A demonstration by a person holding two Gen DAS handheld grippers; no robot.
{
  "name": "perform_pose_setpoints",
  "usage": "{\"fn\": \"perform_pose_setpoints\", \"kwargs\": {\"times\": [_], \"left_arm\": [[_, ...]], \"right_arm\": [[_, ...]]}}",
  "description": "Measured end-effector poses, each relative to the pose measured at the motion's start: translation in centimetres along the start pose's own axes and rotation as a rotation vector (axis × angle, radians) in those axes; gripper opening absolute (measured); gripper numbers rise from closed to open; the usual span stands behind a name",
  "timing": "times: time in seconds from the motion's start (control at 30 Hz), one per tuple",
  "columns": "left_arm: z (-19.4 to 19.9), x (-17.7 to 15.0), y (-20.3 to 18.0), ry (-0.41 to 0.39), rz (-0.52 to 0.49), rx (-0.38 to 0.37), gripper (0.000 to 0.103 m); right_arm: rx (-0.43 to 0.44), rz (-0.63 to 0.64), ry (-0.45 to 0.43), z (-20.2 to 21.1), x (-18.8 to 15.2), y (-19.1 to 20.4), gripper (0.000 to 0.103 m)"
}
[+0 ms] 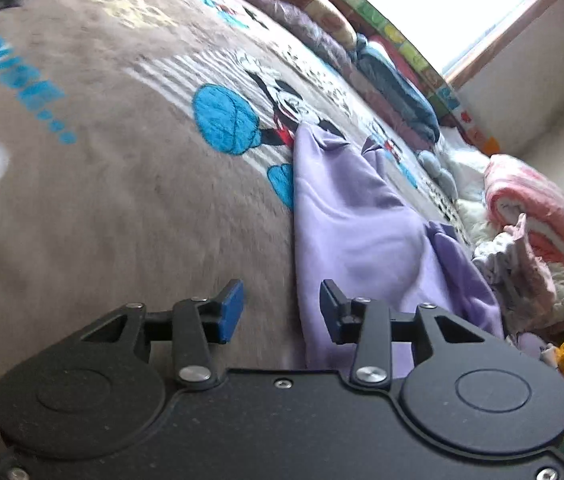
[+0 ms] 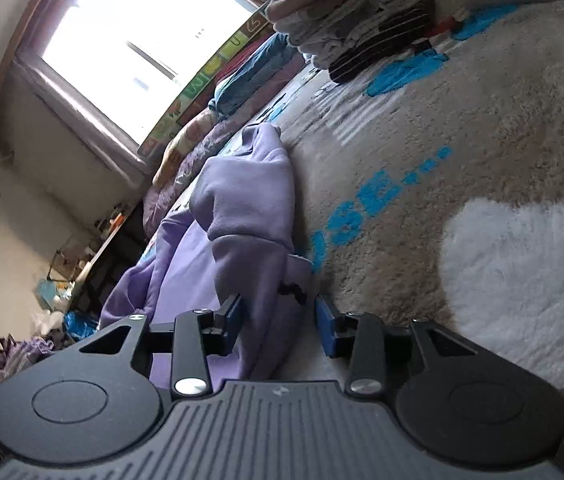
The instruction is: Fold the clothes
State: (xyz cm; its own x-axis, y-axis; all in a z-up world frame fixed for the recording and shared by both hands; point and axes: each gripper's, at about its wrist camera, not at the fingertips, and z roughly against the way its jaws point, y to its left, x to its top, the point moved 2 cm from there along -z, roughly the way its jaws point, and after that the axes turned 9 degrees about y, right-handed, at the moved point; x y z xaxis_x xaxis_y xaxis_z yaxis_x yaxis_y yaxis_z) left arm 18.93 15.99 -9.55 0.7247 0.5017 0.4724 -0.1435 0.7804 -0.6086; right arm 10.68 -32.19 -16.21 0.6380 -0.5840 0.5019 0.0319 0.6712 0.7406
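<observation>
Lilac sweatshirt (image 2: 242,216) (rumpled) between open right hand-held gripper (image 2: 280,320) jaws.

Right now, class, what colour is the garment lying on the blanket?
Plain lilac purple garment; the left wrist view shows it best.

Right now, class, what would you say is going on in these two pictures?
A person holding two handheld grippers is working on a lilac fleece garment lying rumpled on a brown plush cartoon-print blanket. The left gripper is open at the garment's edge, holding nothing. The right gripper is open too, with a bunched fold of the garment between its fingers, not clamped. No neat fold shows yet. A pile of other clothes waits further along the blanket.
</observation>
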Motion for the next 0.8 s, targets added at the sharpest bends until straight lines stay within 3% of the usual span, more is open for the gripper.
{"fn": "perform_pose_setpoints", "kwargs": {"times": [0.1,0.33,0.8], "left_arm": [[-2.5,3.0,0.1,0.018,0.011,-0.009,0.040],[-7.4,8.7,-1.8,0.065,-0.061,0.023,0.053],[-15.3,16.1,-4.1,0.106,-0.137,0.065,0.054]], "right_arm": [[0.014,0.000,-0.005,-0.1,0.1,0.0,0.044],[0.087,-0.011,-0.028,-1.2,1.5,-0.6,0.044],[0.245,-0.047,-0.056,-3.7,3.8,-2.6,0.044]]}}
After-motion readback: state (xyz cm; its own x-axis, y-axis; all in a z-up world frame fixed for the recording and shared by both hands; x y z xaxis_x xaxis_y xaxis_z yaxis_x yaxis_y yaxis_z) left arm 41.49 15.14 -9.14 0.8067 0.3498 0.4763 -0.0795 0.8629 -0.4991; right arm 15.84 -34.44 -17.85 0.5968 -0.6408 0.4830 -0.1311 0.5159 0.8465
